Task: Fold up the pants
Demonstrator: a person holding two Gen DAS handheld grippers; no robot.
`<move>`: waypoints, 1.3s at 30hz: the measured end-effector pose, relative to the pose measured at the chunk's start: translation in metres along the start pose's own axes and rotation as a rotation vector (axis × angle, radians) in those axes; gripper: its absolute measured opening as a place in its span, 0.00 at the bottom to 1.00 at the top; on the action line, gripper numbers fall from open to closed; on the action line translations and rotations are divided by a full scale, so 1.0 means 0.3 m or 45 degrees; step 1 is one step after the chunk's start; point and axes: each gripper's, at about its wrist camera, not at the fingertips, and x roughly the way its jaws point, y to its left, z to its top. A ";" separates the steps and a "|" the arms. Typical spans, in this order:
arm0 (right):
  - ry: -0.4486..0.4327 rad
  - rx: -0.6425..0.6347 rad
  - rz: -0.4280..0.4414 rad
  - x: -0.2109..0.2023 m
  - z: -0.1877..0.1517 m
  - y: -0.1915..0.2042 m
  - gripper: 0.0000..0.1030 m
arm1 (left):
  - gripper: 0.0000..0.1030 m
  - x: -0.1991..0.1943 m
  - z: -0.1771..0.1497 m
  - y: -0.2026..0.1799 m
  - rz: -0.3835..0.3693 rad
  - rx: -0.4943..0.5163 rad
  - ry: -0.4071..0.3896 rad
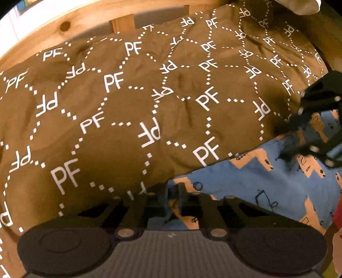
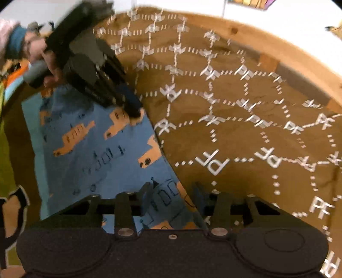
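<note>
The pants point(image 1: 252, 184) are blue with an orange vehicle print and lie on a brown bed cover point(image 1: 128, 102). They also show in the right wrist view point(image 2: 96, 149). My left gripper point(image 1: 173, 196) is shut on the pants' edge at the bottom of its view. It shows from outside in the right wrist view point(image 2: 130, 107), pinching the far corner. My right gripper point(image 2: 171, 196) has its fingers apart, with the pants' near edge between them. It also shows in the left wrist view point(image 1: 299, 136), over the pants and blurred.
The brown cover point(image 2: 245, 117) printed with white "PF" letters fills most of both views. A wooden bed frame point(image 1: 64, 23) runs along the far side. A hand point(image 2: 42, 57) holds the left gripper. A pale pillow point(image 1: 303, 6) lies at the top right.
</note>
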 end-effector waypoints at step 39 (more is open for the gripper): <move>-0.141 0.672 -0.338 -0.685 -0.725 -0.052 0.69 | 0.77 -0.179 -0.023 -0.577 -0.128 0.271 -0.366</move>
